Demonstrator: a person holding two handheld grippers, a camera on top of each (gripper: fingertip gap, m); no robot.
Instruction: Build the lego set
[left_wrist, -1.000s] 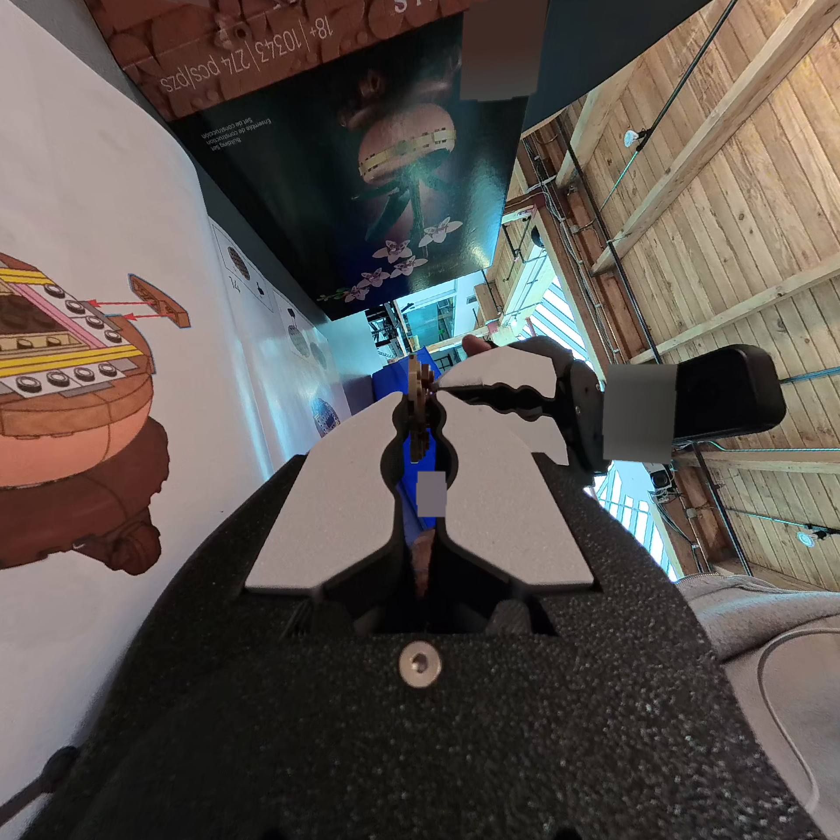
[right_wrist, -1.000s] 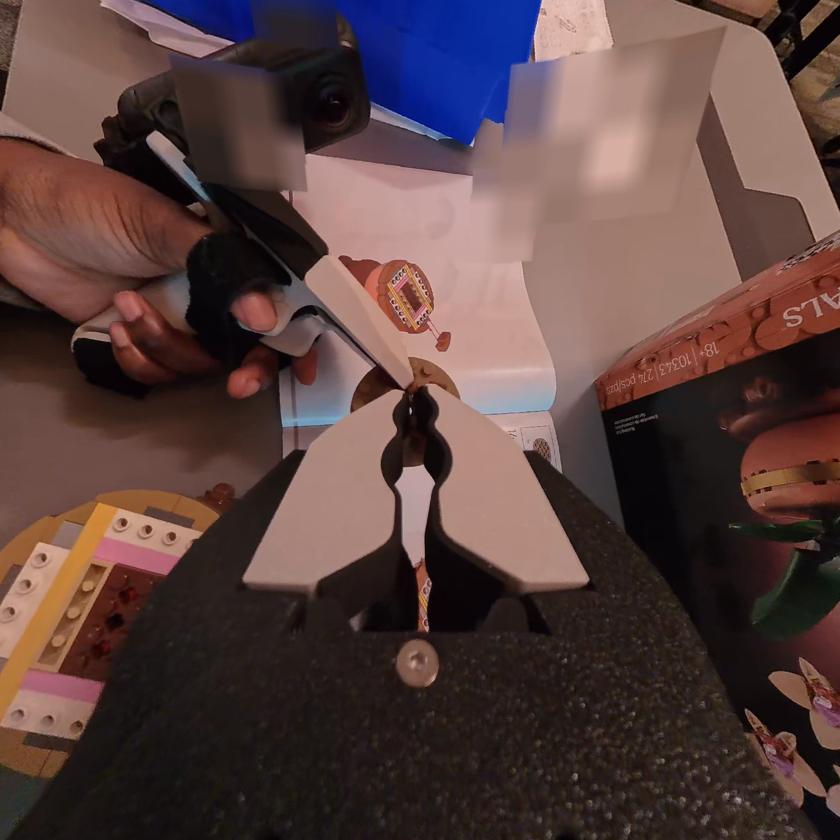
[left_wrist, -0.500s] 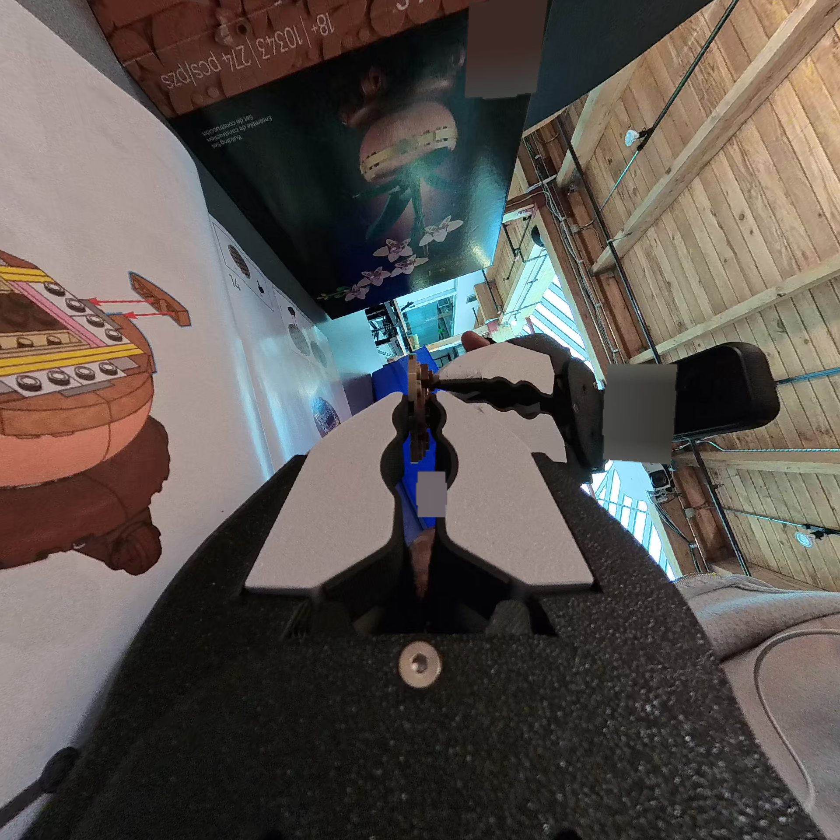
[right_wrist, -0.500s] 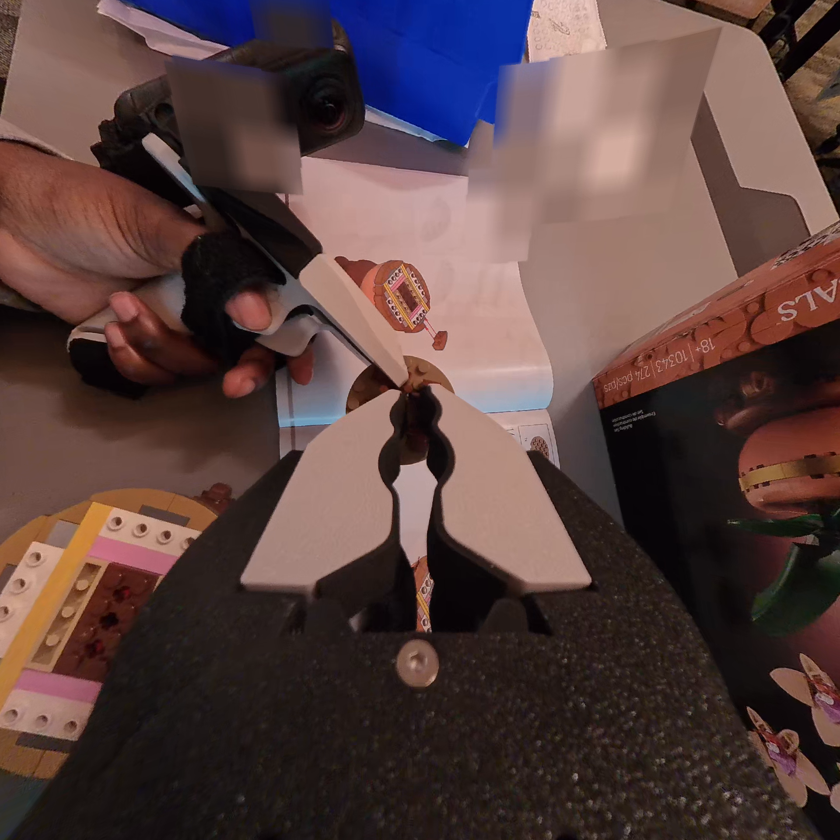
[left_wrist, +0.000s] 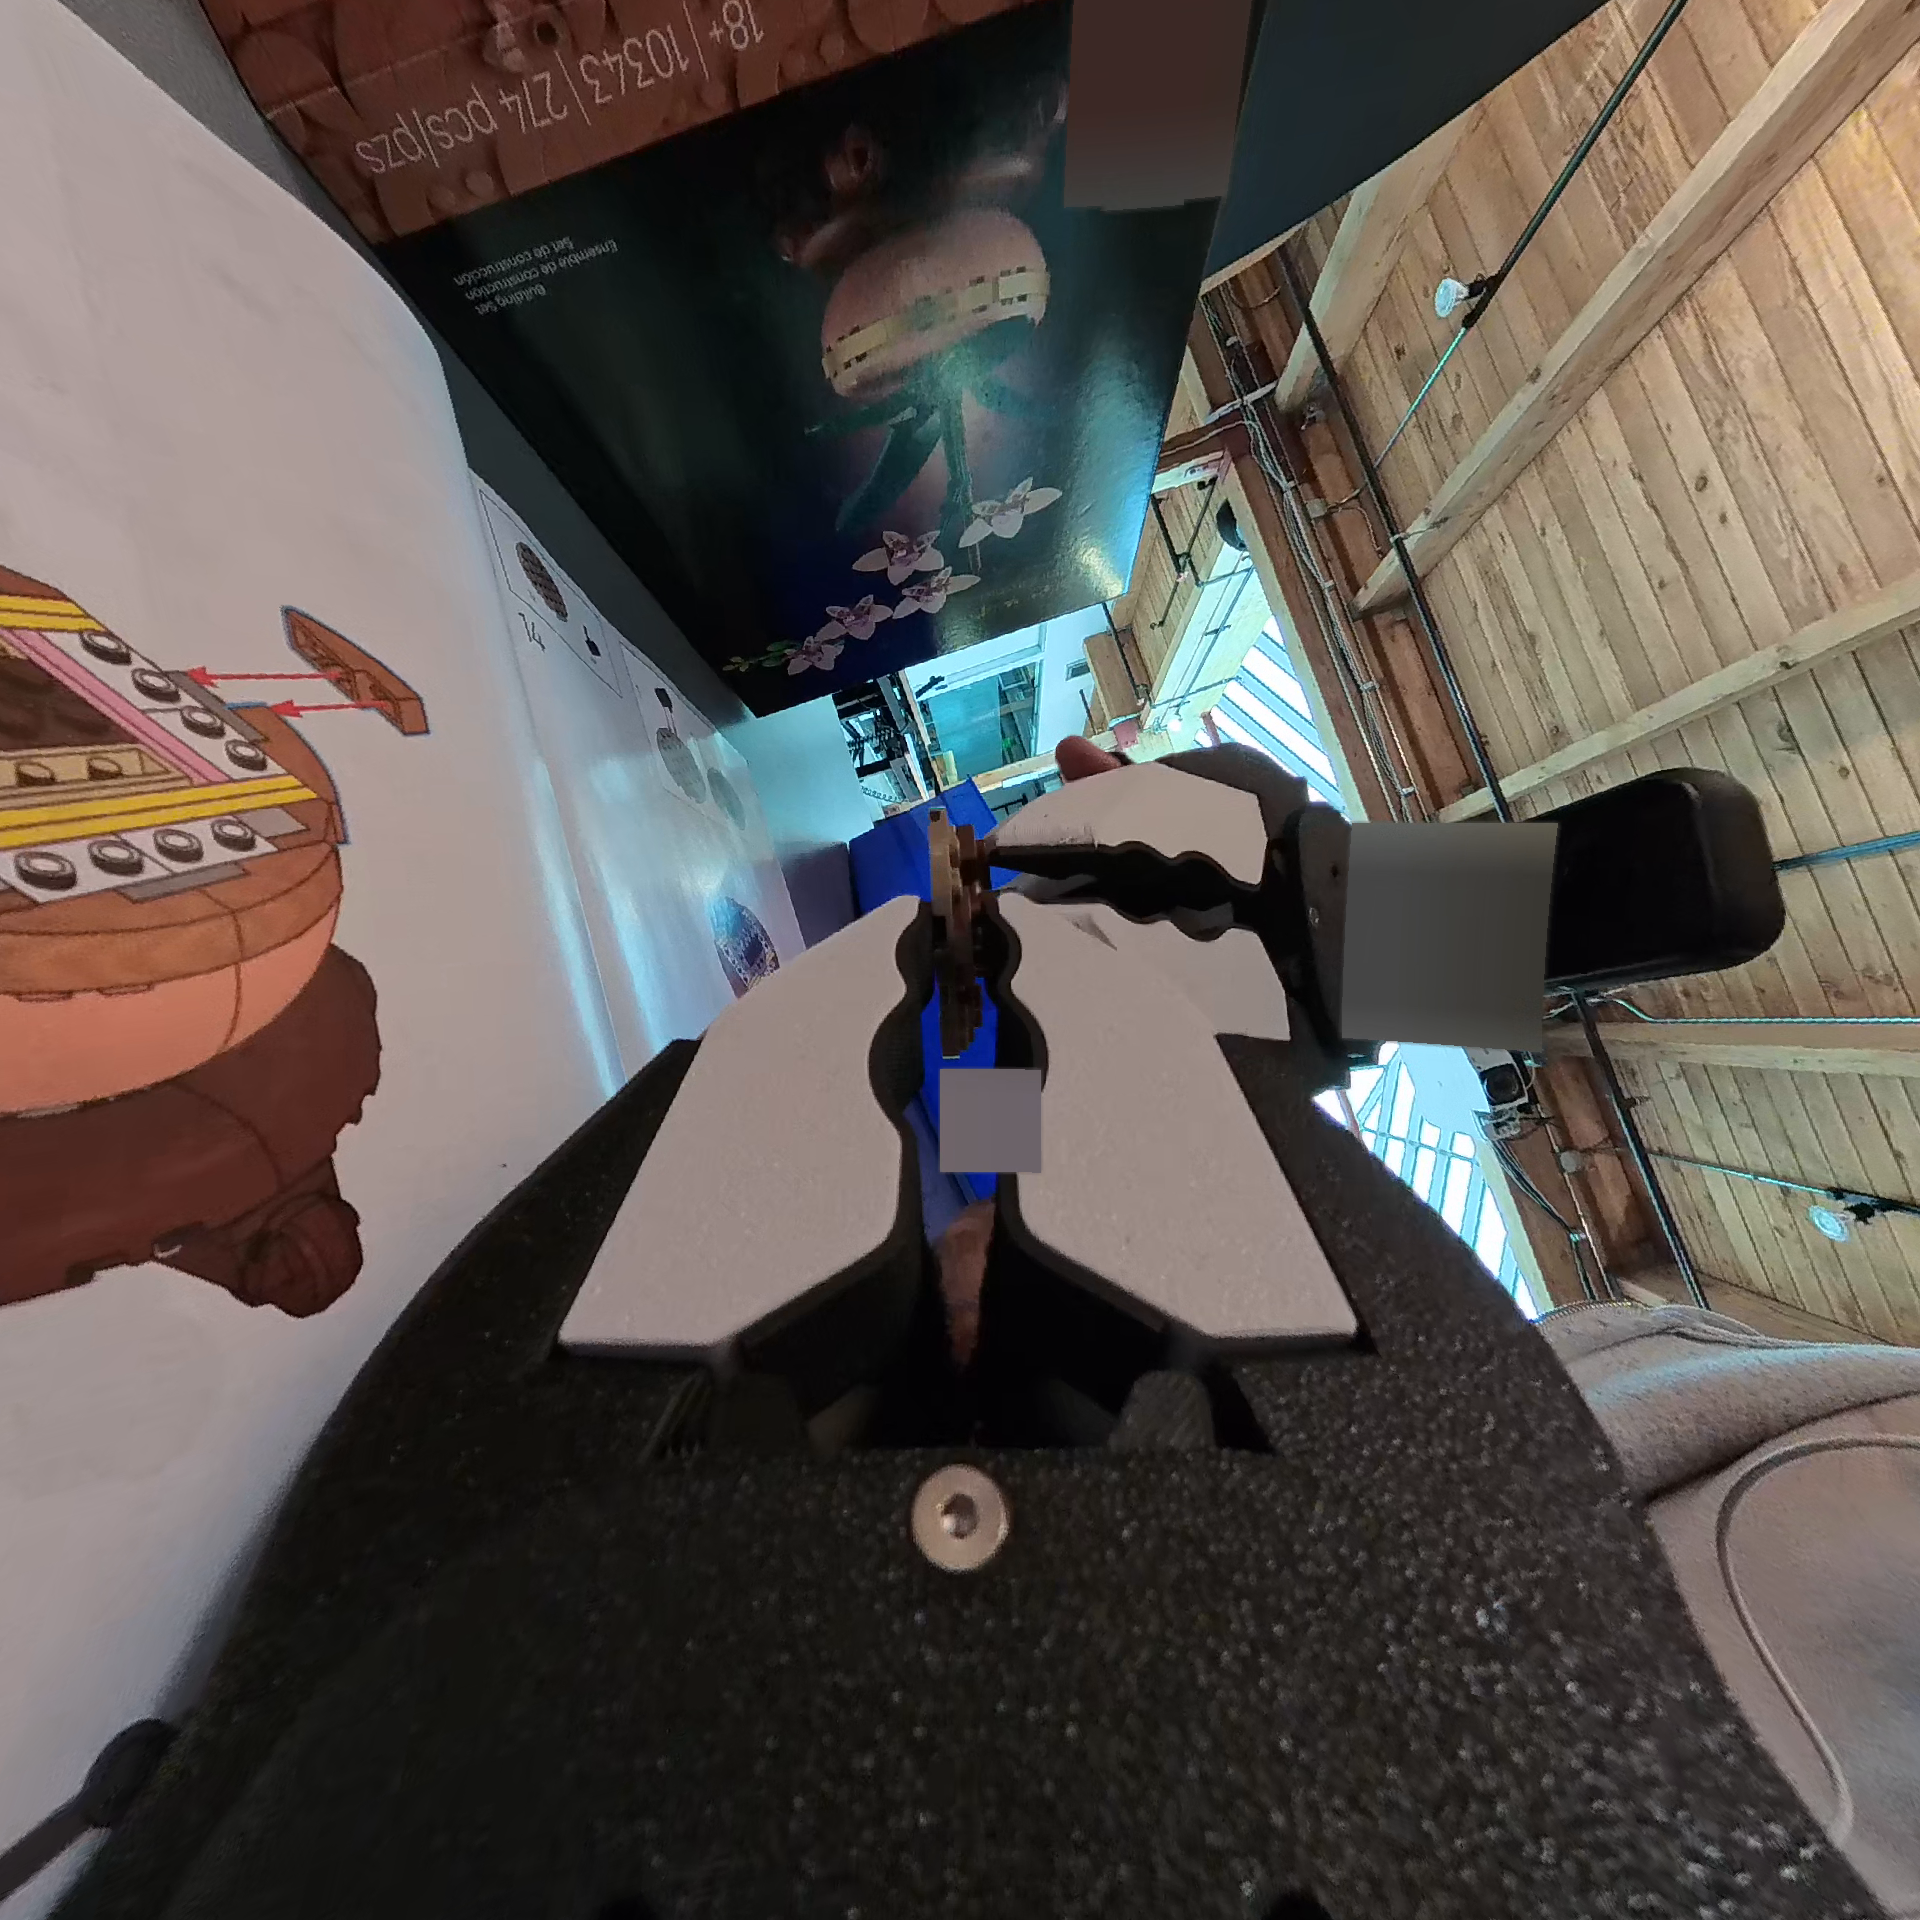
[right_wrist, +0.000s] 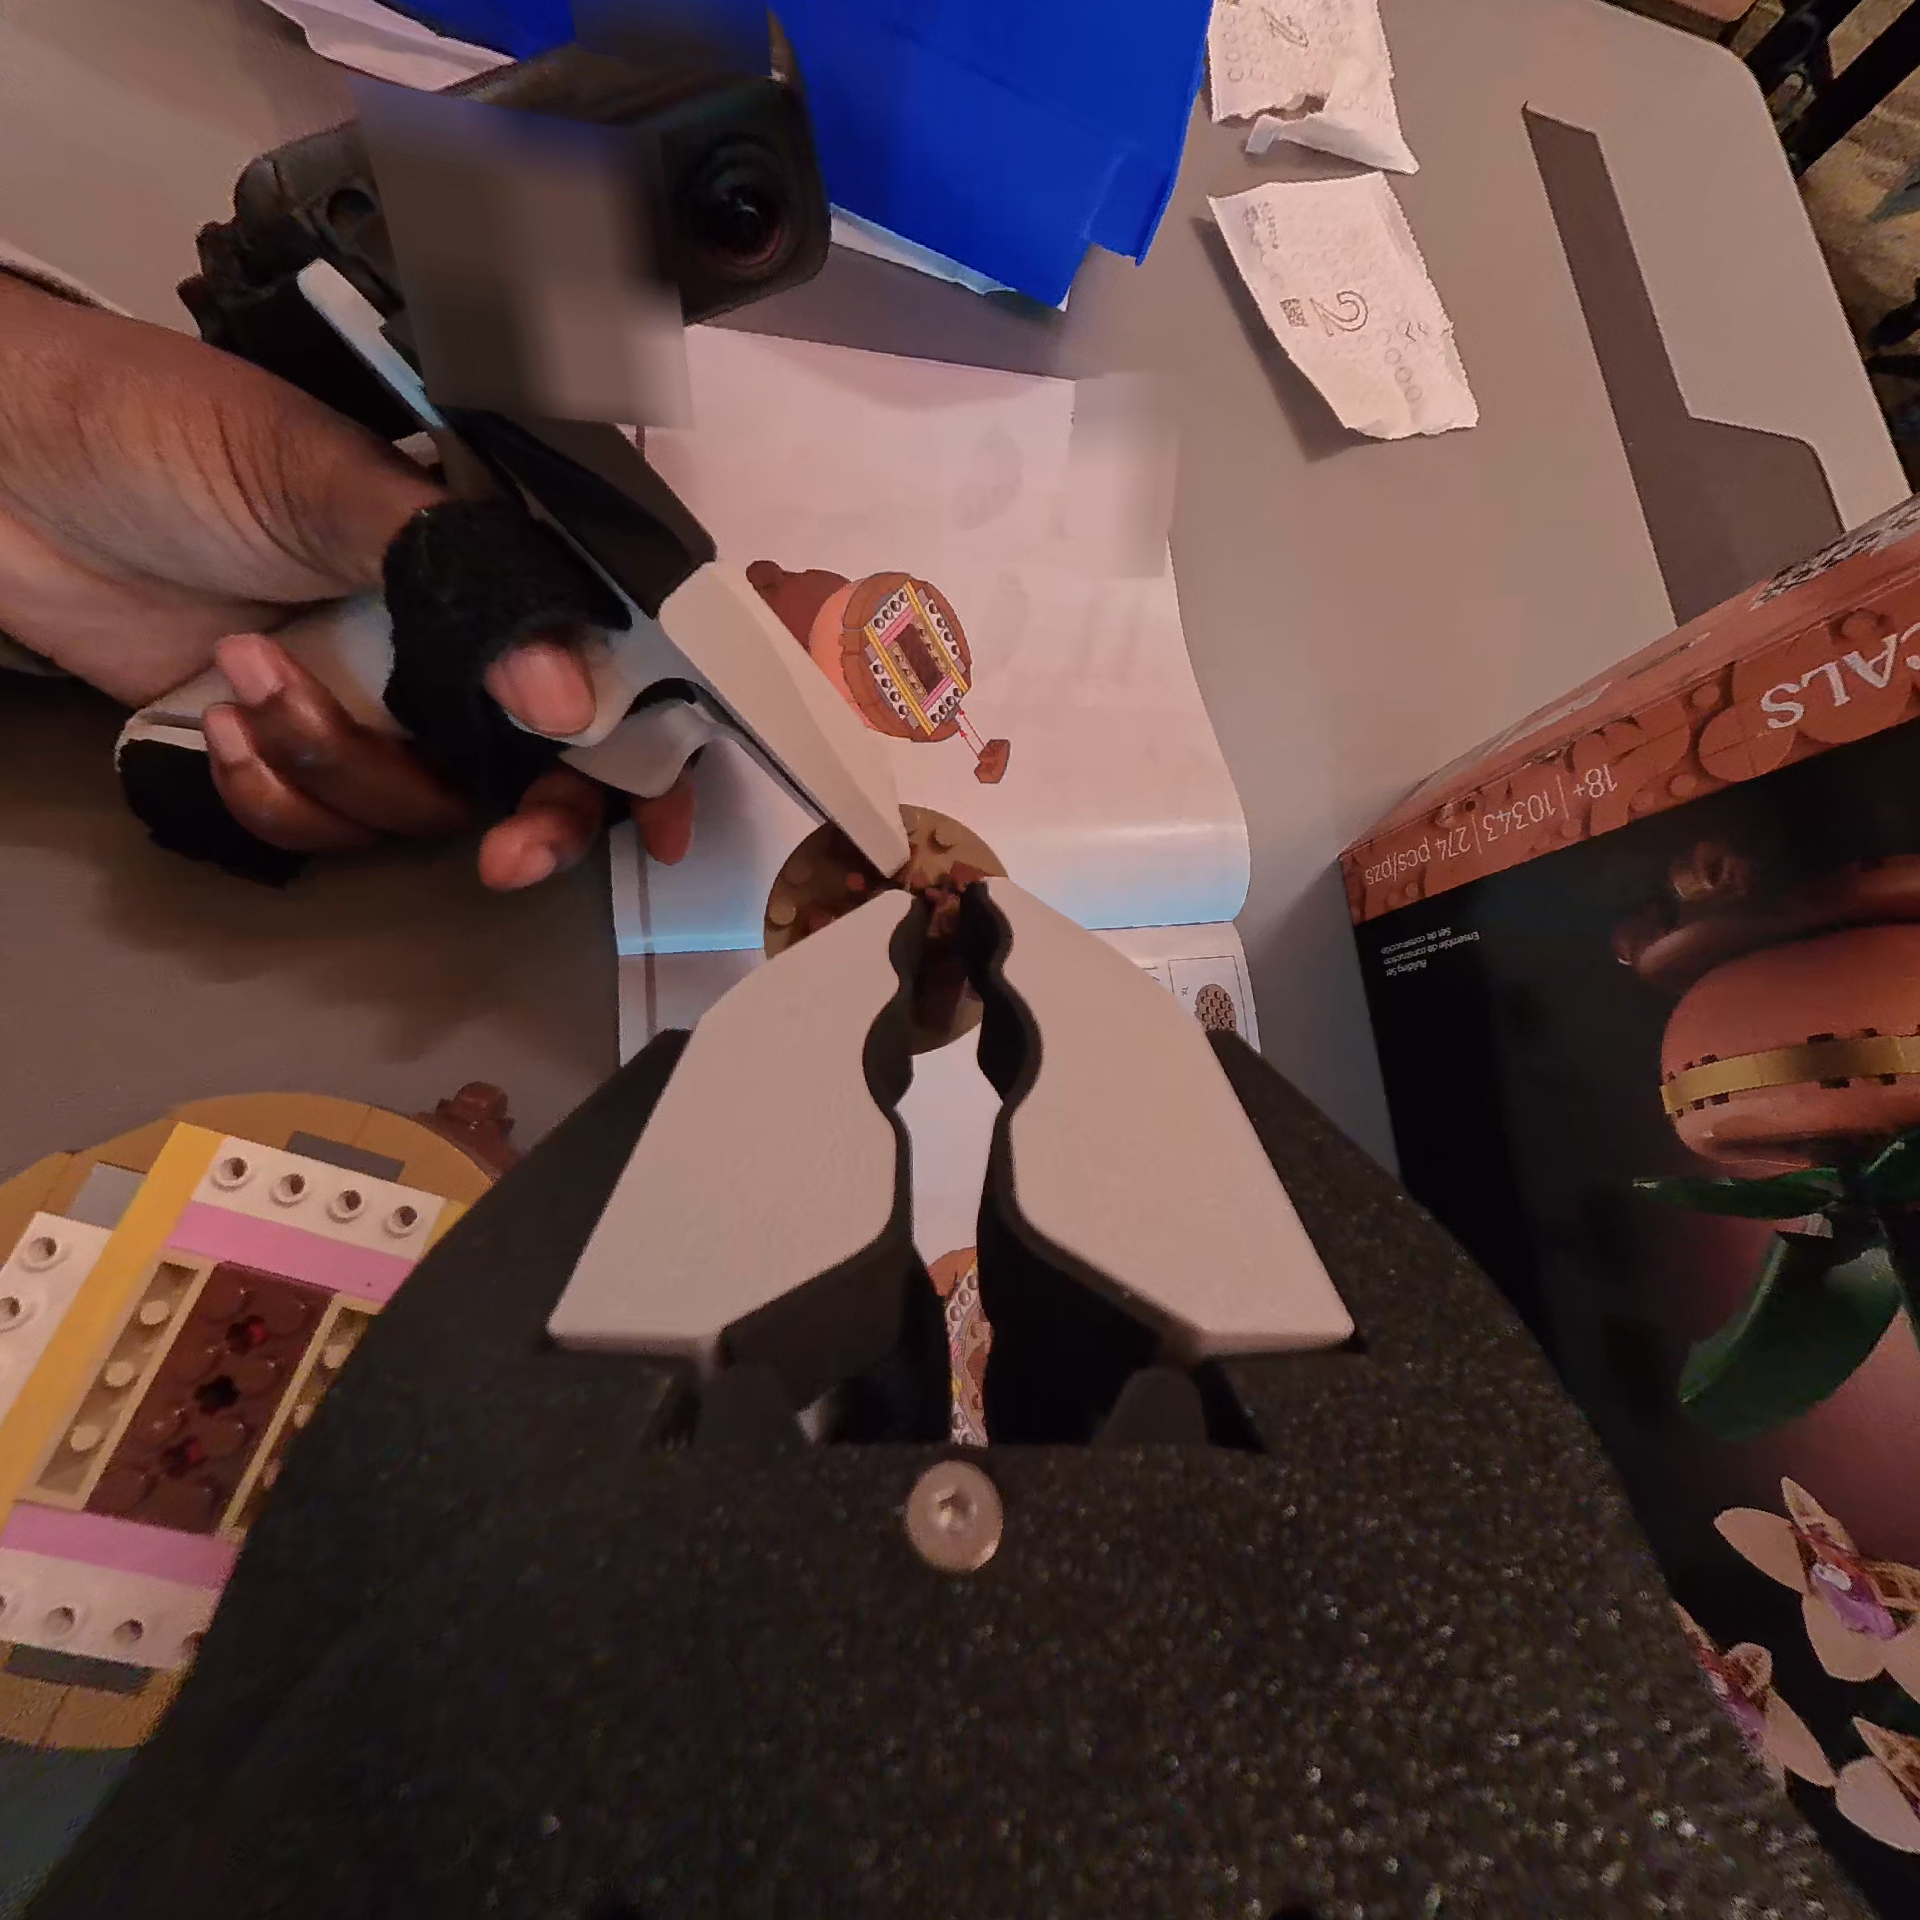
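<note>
Grey table | round tan plate above instruction booklet, clamped edgewise by left gripper | right gripper pinching brown stud piece, probably | light, rigid, slippery; grip rims.

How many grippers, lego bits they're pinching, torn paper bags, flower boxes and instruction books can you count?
Grippers: 2, the left gripper and the right gripper
Pinched lego bits: 2, a round tan plate and a small brown piece
Torn paper bags: 2
Flower box: 1
Instruction book: 1
Total: 8
</note>
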